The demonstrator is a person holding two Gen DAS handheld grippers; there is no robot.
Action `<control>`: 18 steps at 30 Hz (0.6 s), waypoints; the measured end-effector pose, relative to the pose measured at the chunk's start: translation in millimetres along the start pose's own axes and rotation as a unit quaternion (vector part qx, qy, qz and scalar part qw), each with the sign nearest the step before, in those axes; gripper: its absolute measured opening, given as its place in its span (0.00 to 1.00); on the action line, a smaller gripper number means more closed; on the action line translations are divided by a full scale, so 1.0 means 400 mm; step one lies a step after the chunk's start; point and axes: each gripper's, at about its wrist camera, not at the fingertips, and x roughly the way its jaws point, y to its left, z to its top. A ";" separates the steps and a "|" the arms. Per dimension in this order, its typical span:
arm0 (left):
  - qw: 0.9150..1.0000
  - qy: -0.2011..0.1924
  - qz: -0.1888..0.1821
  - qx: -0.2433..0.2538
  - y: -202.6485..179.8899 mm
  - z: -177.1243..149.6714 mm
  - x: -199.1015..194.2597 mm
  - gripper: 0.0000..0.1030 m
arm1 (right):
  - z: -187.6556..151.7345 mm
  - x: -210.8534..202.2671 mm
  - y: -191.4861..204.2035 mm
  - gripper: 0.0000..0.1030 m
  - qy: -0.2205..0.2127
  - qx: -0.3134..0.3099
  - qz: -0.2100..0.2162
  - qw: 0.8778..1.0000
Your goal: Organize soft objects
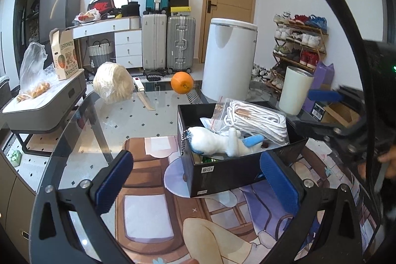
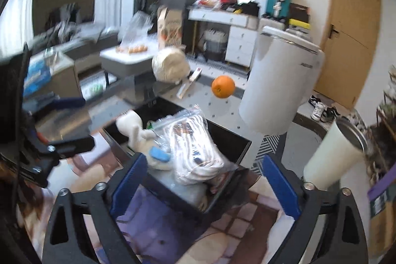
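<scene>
A ball of yarn (image 1: 113, 82) sat far left on the glass surface (image 1: 104, 125), an orange (image 1: 182, 82) right of it. The left gripper (image 1: 198, 187) had wide, empty jaws. The black box (image 1: 222, 172) held a white plush toy (image 1: 217, 142) and bagged rope (image 1: 257, 120). The right gripper (image 2: 205, 187) was open too, around the box's near corner.

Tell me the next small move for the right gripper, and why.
Probably lift the right gripper clear of the black box: it is open with nothing gripped, and the bagged white rope and plush toy already lie inside.
</scene>
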 end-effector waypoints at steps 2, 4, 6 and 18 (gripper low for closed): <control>1.000 -0.005 -0.001 -0.004 0.000 -0.005 -0.007 1.00 | -0.017 -0.028 0.013 0.98 -0.017 0.013 -0.001 1.000; 1.000 -0.011 -0.001 -0.005 -0.003 -0.012 -0.017 1.00 | -0.031 -0.051 0.028 0.99 -0.031 0.019 -0.002 0.999; 1.000 -0.013 0.003 -0.002 -0.007 -0.016 -0.025 1.00 | -0.049 -0.075 0.036 0.99 -0.042 0.035 -0.001 0.999; 0.999 -0.048 0.019 -0.002 -0.010 -0.063 -0.046 1.00 | -0.150 -0.115 0.081 0.99 -0.058 0.071 0.003 0.996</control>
